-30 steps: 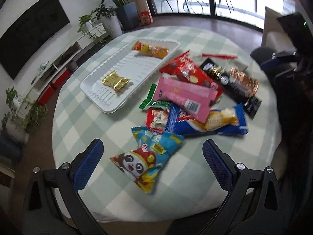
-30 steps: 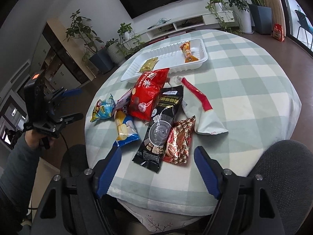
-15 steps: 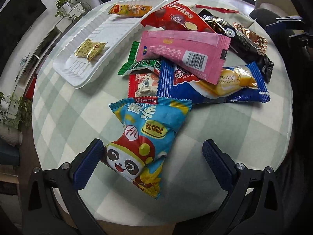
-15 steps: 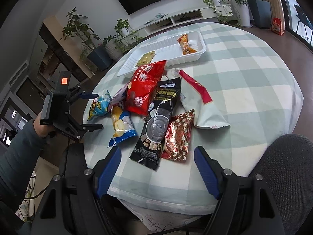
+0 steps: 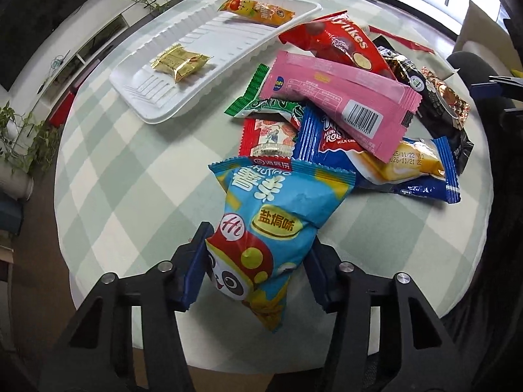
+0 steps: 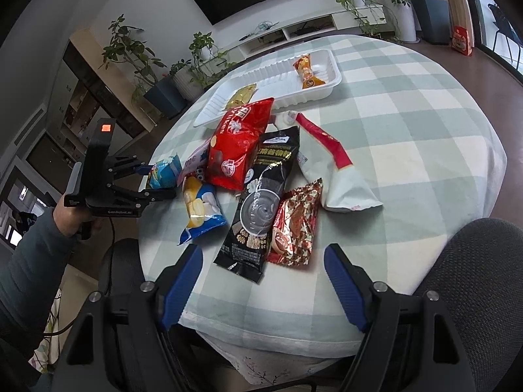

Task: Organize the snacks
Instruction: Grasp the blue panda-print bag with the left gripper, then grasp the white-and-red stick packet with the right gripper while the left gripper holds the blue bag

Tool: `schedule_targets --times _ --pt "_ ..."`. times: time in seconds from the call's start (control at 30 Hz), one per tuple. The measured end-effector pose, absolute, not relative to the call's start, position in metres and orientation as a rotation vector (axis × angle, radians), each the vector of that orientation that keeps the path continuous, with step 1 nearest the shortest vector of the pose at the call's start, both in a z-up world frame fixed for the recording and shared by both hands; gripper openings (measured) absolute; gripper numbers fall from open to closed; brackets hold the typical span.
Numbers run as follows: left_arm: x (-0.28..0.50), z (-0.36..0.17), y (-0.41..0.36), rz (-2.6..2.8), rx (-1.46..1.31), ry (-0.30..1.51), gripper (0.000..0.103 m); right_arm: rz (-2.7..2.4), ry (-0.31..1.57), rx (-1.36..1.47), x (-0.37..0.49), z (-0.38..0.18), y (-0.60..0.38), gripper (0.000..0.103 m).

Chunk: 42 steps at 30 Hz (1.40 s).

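The round table (image 5: 124, 176) in its green-check cloth has bare room along its 9 o'clock side in the left wrist view, and from 12 to 4 o'clock in the right wrist view, out to the rim; a dark chair (image 6: 483, 274) sits just off the edge at 4 o'clock there. The left gripper (image 5: 258, 261) is at the table's 6 o'clock rim, its jaws closing with the blue panda chip bag (image 5: 278, 225) between them, both blue pads against the bag's lower sides, the bag creased at its waist. The bag's top edge touches the snack heap: a pink packet (image 5: 340, 98) lies across a blue cake pack (image 5: 392, 163), with a red bag (image 5: 333, 45) toward 1 o'clock and a black pouch (image 6: 264, 199) beside a shiny red-gold packet (image 6: 294, 225). The white tray (image 5: 202, 75), at 11 o'clock of the heap and just beside it, holds a gold-wrapped sweet (image 5: 179, 63) near one end and an orange packet (image 5: 258, 11) at the other, well apart, the ribbed floor between them bare. The right gripper (image 6: 261, 290) hangs off the near edge with its jaws apart and nothing between them.
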<state>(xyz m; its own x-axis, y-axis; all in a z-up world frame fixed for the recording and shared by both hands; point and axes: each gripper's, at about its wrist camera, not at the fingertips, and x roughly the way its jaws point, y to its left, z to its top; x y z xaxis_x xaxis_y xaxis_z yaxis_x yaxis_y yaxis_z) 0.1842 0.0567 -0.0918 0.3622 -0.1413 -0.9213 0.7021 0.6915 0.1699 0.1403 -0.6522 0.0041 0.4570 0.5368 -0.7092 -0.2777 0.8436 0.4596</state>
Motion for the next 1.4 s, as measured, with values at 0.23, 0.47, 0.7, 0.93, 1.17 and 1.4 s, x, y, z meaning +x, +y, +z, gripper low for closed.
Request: schedule_targets --times 0.23,0.47,0.7,0.93,1.17,1.4 --pt "0.168 -0.084 0.068 -0.539 0.475 1.064 0.047 0.478 0.95 0.263 0.146 0.008 -0.661 0.08" --pt "0.148 -0.065 0.096 -0.496 0.164 1.026 0.046 0.442 0.907 0.14 0.166 0.019 -0.667 0.078" --pt "0.109 -0.045 0.111 -0.46 -0.101 0.956 0.046 0.423 0.948 0.015 0.206 0.016 -0.664 0.069" --pt "0.084 -0.053 0.103 -0.49 -0.222 0.951 0.046 0.454 1.033 -0.106 0.225 0.005 -0.659 0.061" --pt "0.081 -0.055 0.094 -0.5 -0.225 0.946 0.046 0.479 1.039 -0.227 0.231 0.01 -0.643 0.056" --pt "0.084 -0.057 0.097 -0.504 -0.24 0.943 0.046 0.486 1.005 -0.339 0.229 0.012 -0.619 0.054"
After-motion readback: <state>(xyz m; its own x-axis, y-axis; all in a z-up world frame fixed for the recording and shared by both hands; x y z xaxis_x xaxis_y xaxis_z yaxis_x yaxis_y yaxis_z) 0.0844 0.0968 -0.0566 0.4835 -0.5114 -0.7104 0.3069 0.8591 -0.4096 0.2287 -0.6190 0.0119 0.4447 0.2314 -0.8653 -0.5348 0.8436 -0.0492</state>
